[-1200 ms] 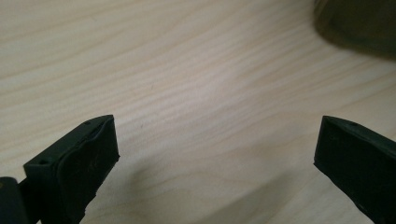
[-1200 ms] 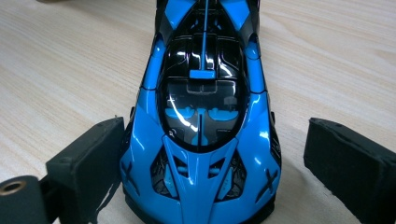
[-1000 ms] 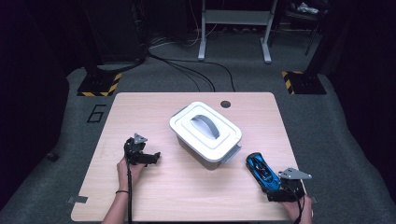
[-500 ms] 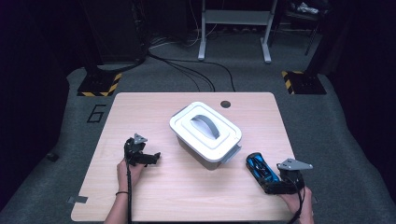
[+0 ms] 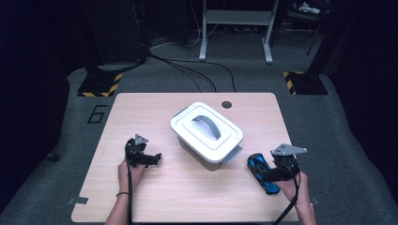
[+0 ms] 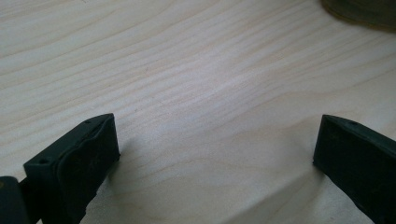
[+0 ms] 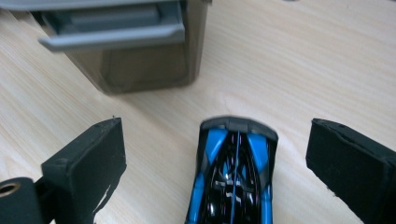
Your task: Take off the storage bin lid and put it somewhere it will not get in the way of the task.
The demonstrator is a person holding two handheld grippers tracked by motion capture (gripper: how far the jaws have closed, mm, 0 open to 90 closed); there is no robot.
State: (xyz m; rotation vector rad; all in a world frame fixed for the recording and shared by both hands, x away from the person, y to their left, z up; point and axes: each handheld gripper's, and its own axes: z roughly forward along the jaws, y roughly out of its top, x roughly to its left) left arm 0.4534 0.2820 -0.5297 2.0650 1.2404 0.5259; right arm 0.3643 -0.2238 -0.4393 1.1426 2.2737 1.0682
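Jaws of the right gripper are standing wide astride the toy car, lying beside the box, readying a grasp; left gripper is resting wide, empty.

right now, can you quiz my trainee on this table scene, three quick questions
1. True or false: the right gripper has its jaws shut on the blue toy car.
2. Which thing stands nearest the front of the toy car? A) the lidded storage box B) the left gripper C) the cable hole
3. Fill in: the left gripper's jaws are ____ over bare tabletop.

Key: 1. False, the jaws stand open either side of the car. 2. A. 3. open.
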